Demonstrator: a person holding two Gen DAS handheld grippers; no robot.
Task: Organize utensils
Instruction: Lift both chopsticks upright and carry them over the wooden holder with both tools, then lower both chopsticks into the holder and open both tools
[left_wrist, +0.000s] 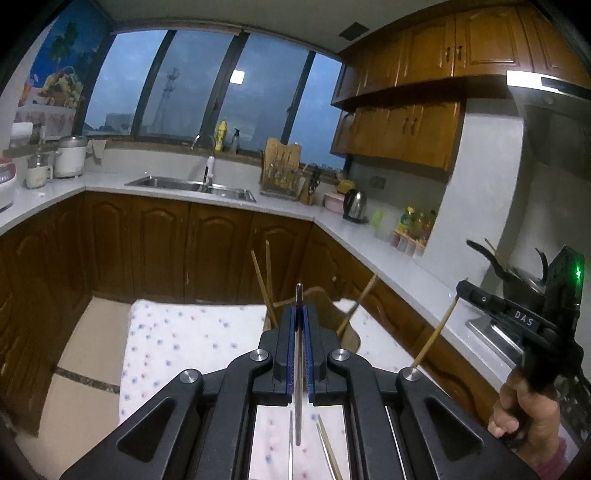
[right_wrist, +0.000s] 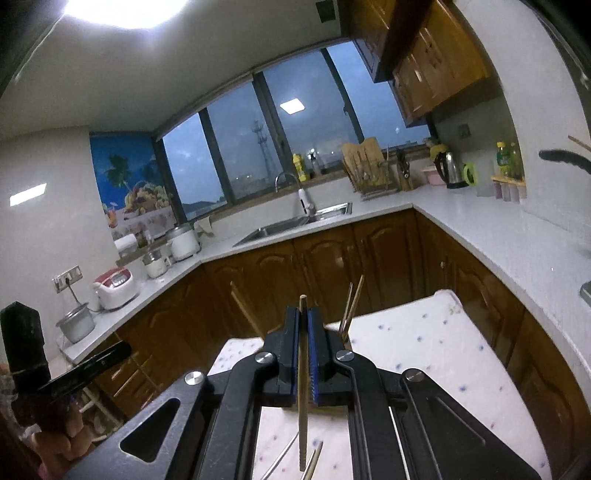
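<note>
In the left wrist view my left gripper (left_wrist: 299, 310) is shut on a thin metal chopstick (left_wrist: 298, 406) that runs lengthwise between the blue pads. Just behind it stands a brown wooden holder (left_wrist: 327, 308) with wooden chopsticks (left_wrist: 267, 280) leaning in it. At the right edge a hand holds my right gripper (left_wrist: 463, 287), which is shut on a wooden chopstick (left_wrist: 437, 330). The right wrist view shows that right gripper (right_wrist: 304, 314) closed on the wooden chopstick (right_wrist: 303, 387), with upright chopsticks (right_wrist: 354, 306) behind it. My left gripper (right_wrist: 123, 350) appears at the left there.
The floral cloth (left_wrist: 184, 332) covers the table, with loose chopsticks (left_wrist: 327, 448) lying on it under the grippers. Brown cabinets (left_wrist: 155, 251) and a white L-shaped counter (left_wrist: 369, 240) with a sink (left_wrist: 192, 184), a kettle (left_wrist: 355, 205) and a dish rack (left_wrist: 280, 173) ring the table.
</note>
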